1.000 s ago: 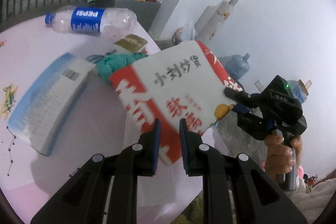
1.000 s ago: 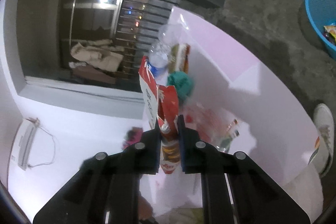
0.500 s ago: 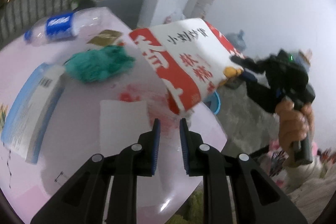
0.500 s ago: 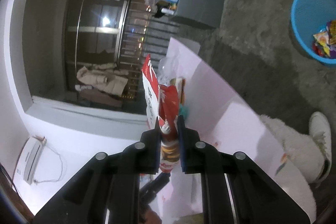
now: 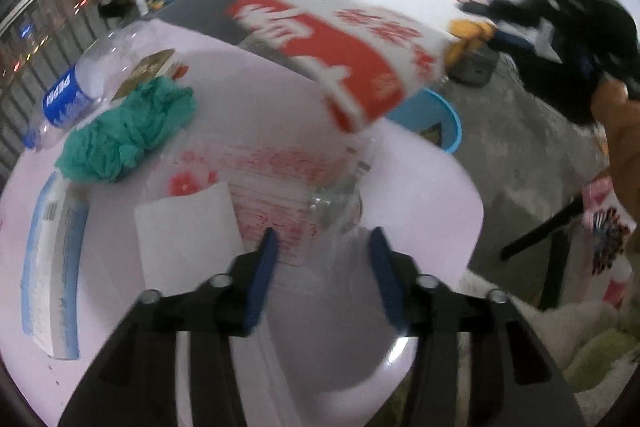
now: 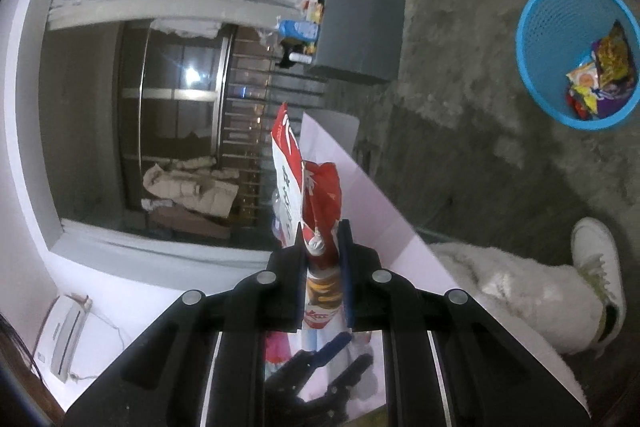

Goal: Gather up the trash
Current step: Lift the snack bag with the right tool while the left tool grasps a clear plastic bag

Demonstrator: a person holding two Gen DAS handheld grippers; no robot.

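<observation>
My right gripper is shut on the top edge of a red and white snack bag, which hangs in the air past the pink table's right edge; the left wrist view shows the bag and the right gripper. My left gripper points down at the table, its jaws opening. A clear plastic wrapper with red print lies just ahead of them, and the pads do not touch it. A blue basket holding wrappers stands on the floor.
On the table lie a crumpled green wad, a Pepsi bottle, a blue and white box and a white paper. A grey cabinet stands by the wall. A white shoe and a fluffy sleeve are near the table.
My left gripper has tipped down over the clear wrapper and its jaws have widened. The right gripper has carried the snack bag away from the table's middle toward the basket side.
</observation>
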